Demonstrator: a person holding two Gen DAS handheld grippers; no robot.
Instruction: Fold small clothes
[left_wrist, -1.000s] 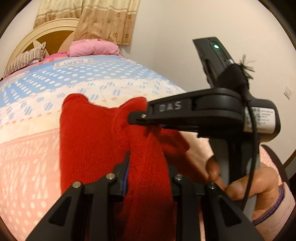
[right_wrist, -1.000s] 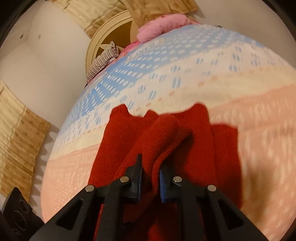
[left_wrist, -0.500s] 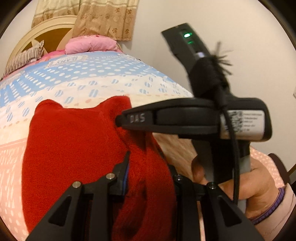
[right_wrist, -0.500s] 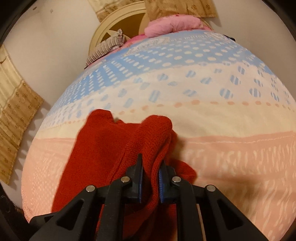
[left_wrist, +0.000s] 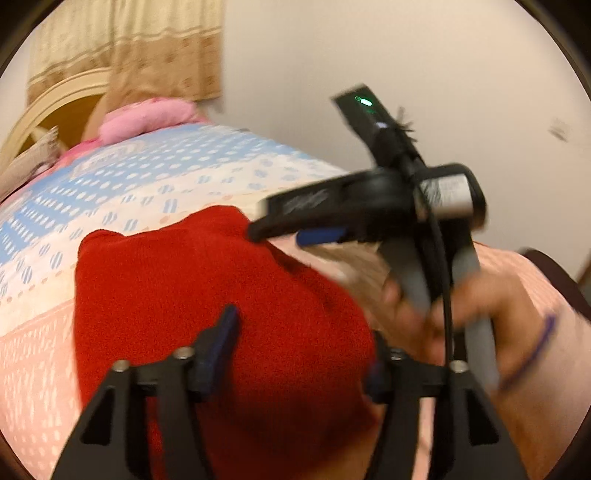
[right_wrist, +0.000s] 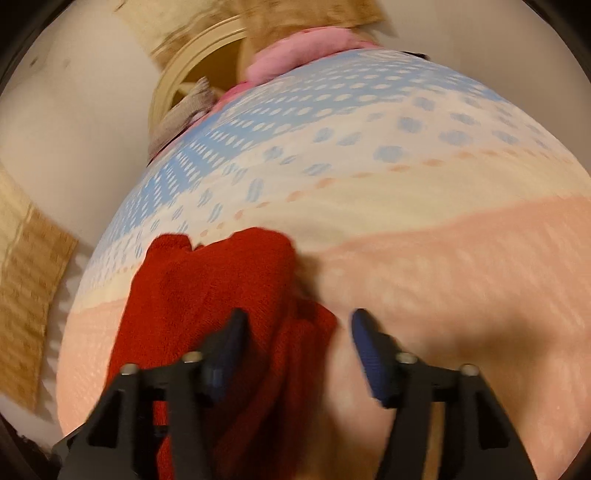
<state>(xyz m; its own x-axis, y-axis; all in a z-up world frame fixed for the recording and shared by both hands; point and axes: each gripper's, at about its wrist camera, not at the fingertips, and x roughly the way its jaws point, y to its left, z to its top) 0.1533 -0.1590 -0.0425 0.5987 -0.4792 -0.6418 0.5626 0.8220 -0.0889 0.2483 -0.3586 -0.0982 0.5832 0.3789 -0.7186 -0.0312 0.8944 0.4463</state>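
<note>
The red knitted garment (left_wrist: 207, 295) lies folded on the bed's patterned cover (right_wrist: 443, 206). The left gripper (left_wrist: 301, 343) has its jaws spread and opening, the garment below and between them, unpinched. The right gripper (right_wrist: 295, 332) likewise opens, the cloth's right edge under its left jaw.

Bedspread (right_wrist: 461, 258) beyond the red garment (right_wrist: 221, 280) looks open up to the pillows (right_wrist: 295, 55).

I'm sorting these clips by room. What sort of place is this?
A bedroom, most likely. The red knit garment lies on a bed with a dotted bedspread; a pink pillow and a curved headboard sit at the far end, under curtains.
</note>
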